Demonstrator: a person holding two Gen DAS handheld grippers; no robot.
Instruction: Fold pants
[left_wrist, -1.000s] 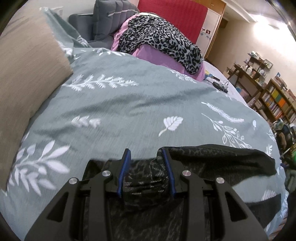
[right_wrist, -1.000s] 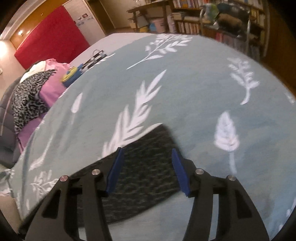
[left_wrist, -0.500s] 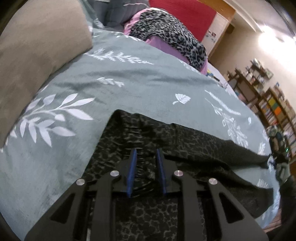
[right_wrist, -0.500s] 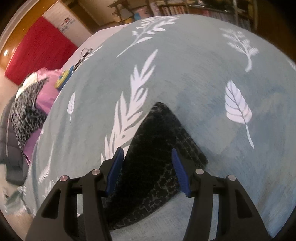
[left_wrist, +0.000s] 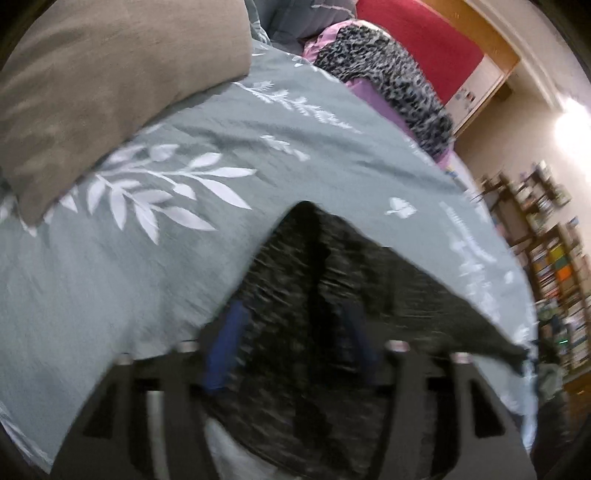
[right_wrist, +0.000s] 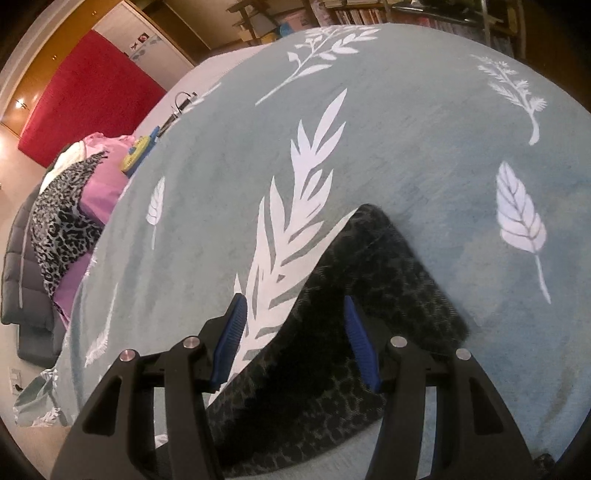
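Dark leopard-print pants (left_wrist: 332, 280) lie on a grey-green bedspread with white leaves (left_wrist: 184, 147). In the blurred left wrist view the left gripper (left_wrist: 291, 332) is open, its blue pads wide apart over the gathered waist end. In the right wrist view the right gripper (right_wrist: 295, 332) is open, its blue pads either side of the leg end of the pants (right_wrist: 369, 288), which lies flat on the bedspread (right_wrist: 406, 129).
A tan pillow (left_wrist: 92, 81) lies at the far left. A leopard-print cloth on pink fabric (left_wrist: 388, 66) is piled at the back, also in the right wrist view (right_wrist: 66, 221). Small items (right_wrist: 140, 151) lie by the bed edge. Bookshelves (left_wrist: 554, 266) stand at the right.
The left gripper, shut on the waist fabric half a second ago, has opened and let it go. The right gripper stays open and has drawn back slightly along the leg.
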